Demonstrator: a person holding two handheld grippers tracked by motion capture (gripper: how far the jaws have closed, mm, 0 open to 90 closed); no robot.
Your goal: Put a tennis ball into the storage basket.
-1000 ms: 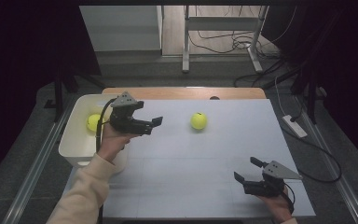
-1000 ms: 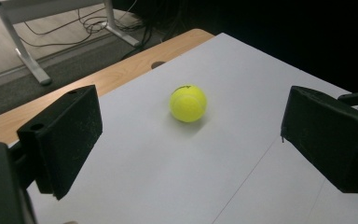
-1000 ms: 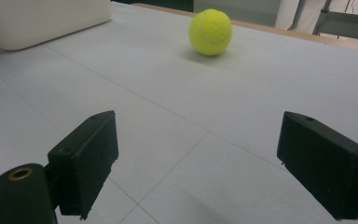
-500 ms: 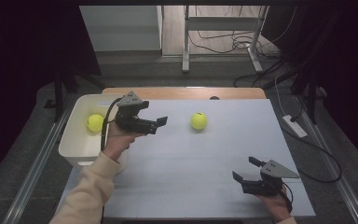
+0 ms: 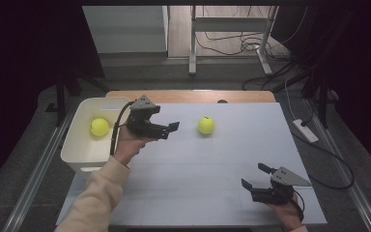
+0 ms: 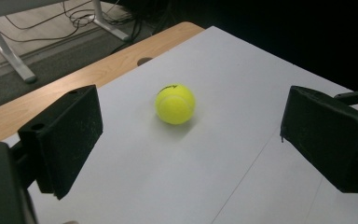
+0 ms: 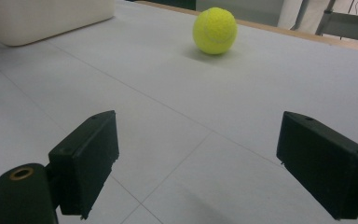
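Matte white sheet over the desk (image 5: pixel 212 169), faintly gridded with thin seams, a strip of pale wood bared along the far edge. Fuzzy yellow tennis ball (image 5: pixel 206 125) resting on the sheet toward the far edge, about midway between the left and right edges, a curved seam and a dark printed mark on its felt in the left gripper view (image 6: pixel 175 103); same ball, round and nappy, far off in the right gripper view (image 7: pixel 215 31). Second yellow tennis ball (image 5: pixel 99 127) lying inside a smooth white plastic bin (image 5: pixel 77 154), rectangular with rounded corners, parked at the far-left corner of the desk. Left claw (image 5: pixel 170 129) held above the sheet between bin and loose ball, pointed toward the ball but apart from it, jaws spread wide and empty; blocky black pads with a scuffed, dull face flanking the ball in the left gripper view. Grey three-cornered plate on top, black cable looping down to a hand in a cream knit sleeve. Right claw (image 5: pixel 255 176) low near the near-right corner of the desk, well apart from the ball, jaws likewise wide with nothing between them; same square black pads, a brass-coloured ring set in the body at lower left of the right gripper view.
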